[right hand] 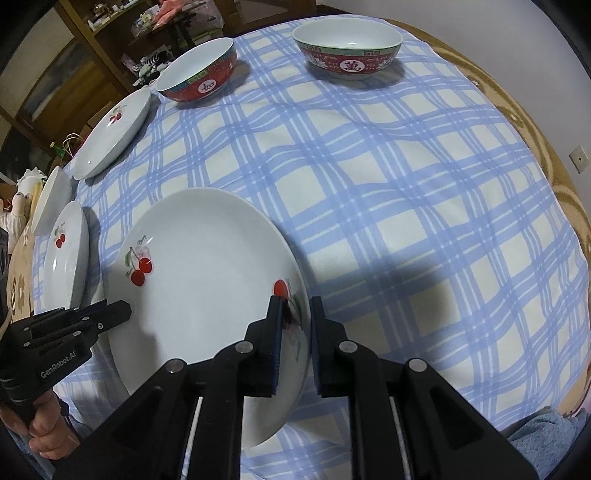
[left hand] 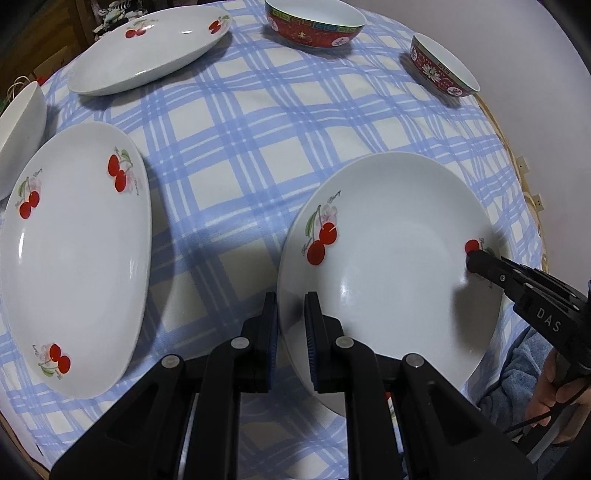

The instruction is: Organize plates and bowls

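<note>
A white cherry-print plate (left hand: 388, 258) (right hand: 199, 280) lies low over the blue checked cloth near the front edge. My left gripper (left hand: 291, 314) (right hand: 122, 312) is shut on its left rim, one finger inside and one outside. My right gripper (right hand: 295, 314) (left hand: 471, 258) straddles the opposite rim. Its inner pad touches the cherry print, while a thin gap shows at the outer pad. Two more cherry plates (left hand: 74, 258) (left hand: 147, 55) lie to the left and far left. Two red patterned bowls (left hand: 314, 29) (left hand: 443, 66) stand at the far side.
A plain white dish (left hand: 18, 140) sits at the left edge of the table. A person's hands (left hand: 554, 398) (right hand: 44, 435) hold the gripper handles. Wooden shelves (right hand: 122, 40) stand behind the table on the far left. The checked cloth (right hand: 406, 184) covers the right half.
</note>
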Available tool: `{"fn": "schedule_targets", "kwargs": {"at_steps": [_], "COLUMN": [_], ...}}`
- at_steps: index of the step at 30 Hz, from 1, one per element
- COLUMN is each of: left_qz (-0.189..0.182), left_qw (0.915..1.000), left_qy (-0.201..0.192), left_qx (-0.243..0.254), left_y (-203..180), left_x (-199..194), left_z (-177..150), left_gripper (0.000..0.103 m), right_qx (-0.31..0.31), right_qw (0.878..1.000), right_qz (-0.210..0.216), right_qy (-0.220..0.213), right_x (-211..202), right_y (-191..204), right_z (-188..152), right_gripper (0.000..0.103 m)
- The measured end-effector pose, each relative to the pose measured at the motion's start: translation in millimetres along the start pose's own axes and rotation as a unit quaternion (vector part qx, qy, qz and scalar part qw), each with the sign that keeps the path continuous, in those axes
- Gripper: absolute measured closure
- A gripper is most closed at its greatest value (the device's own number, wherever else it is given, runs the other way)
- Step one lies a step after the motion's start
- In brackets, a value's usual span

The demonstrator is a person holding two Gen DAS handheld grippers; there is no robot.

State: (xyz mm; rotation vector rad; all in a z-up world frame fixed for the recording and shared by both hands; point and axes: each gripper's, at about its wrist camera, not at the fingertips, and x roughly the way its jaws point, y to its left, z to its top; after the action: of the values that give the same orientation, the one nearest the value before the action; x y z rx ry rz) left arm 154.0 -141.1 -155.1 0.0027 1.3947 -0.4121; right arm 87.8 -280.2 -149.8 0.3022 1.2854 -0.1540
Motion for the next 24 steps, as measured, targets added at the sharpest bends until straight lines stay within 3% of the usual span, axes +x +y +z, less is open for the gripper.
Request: {"fn": "schedule_targets", "kwargs": {"at_steps": [24], "left_qz": [0.003], "left_qw": [0.9999], "left_qy": [0.001], "left_qx": [0.013], "left_y": [-2.1], "left_x": [-7.1], "left_z": [-0.5], "left_gripper": [0.09], "right_qx": [-0.001], "right_qw": [1.0], "right_qz": [-0.009], "right_qy": [0.009], "right_x": [2.3], "right_y": [2.7], "right_z": [-3.4], "right_gripper": [0.087]}}
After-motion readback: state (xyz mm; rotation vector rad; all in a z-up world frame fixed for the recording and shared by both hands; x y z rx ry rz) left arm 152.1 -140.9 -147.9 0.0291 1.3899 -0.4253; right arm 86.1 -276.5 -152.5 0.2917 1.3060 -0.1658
